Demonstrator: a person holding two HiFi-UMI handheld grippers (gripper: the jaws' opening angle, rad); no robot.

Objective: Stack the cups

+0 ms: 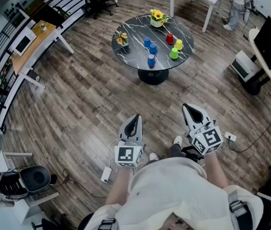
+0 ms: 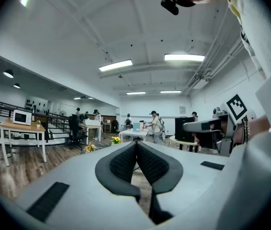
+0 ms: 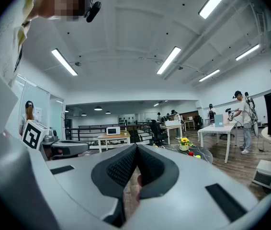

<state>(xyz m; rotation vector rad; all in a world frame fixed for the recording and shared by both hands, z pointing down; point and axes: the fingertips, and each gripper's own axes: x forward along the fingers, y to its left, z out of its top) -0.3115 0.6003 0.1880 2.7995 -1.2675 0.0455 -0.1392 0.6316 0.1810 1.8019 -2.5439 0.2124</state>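
Currently my left gripper (image 1: pixel 134 120) and right gripper (image 1: pixel 189 110) are both closed and empty, well apart from the table (image 1: pixel 130 30). All cups (image 1: pixel 152 48) on it stand unstacked.

- I counted three blue cups (image 1: pixel 147 42) (image 1: pixel 153 48) (image 1: pixel 151 60) on one round table (image 1: pixel 130 28).
- There was one red cup (image 1: pixel 169 38), one yellow cup (image 1: pixel 178 44) and one green cup (image 1: pixel 174 53).
- Two flower pots (image 1: pixel 157 19) (image 1: pixel 122 39) stood there.
- I saw one microwave (image 1: pixel 22 41) on one wooden table (image 1: pixel 42 35).
- I held two grippers: my left gripper (image 1: pixel 136 117) and my right gripper (image 1: pixel 187 107).
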